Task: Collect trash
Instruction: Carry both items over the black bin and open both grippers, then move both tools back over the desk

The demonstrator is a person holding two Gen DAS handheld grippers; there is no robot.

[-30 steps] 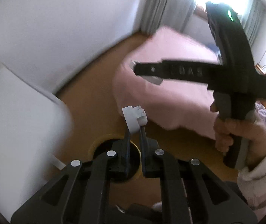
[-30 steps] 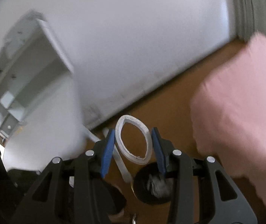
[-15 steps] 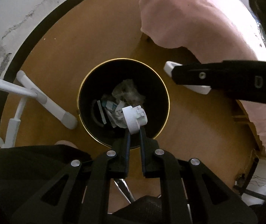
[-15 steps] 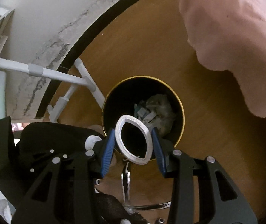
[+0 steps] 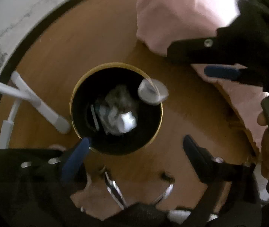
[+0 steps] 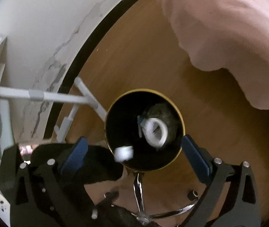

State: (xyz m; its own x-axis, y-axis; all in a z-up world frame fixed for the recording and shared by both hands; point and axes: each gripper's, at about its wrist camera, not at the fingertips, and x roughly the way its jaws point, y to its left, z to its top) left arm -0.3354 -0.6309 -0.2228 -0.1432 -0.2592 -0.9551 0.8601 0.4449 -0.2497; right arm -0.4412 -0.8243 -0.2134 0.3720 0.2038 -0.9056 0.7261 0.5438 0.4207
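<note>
A black trash bin with a gold rim (image 5: 74, 92) (image 6: 179, 113) stands on the wooden floor, holding crumpled trash. My left gripper (image 5: 134, 151) is open and empty above the bin's near side; a white cap (image 5: 126, 123) is falling into the bin and shows blurred in the right wrist view (image 6: 124, 153). My right gripper (image 6: 132, 151) is open and empty over the bin; the white ring (image 6: 156, 132) is dropping in and shows blurred by the bin's rim in the left wrist view (image 5: 152, 92). The right gripper's fingers (image 5: 223, 71) appear at the upper right there.
A pink bedspread (image 5: 172, 13) (image 6: 229, 28) hangs at the right. White furniture legs (image 5: 39, 106) (image 6: 89, 94) stand left of the bin by a white wall with a black skirting (image 6: 96, 43). A chrome chair base (image 6: 140, 198) lies below.
Both grippers opened over the bin. The white cap left the left gripper and the white ring left the right gripper; both are falling into the bin.
</note>
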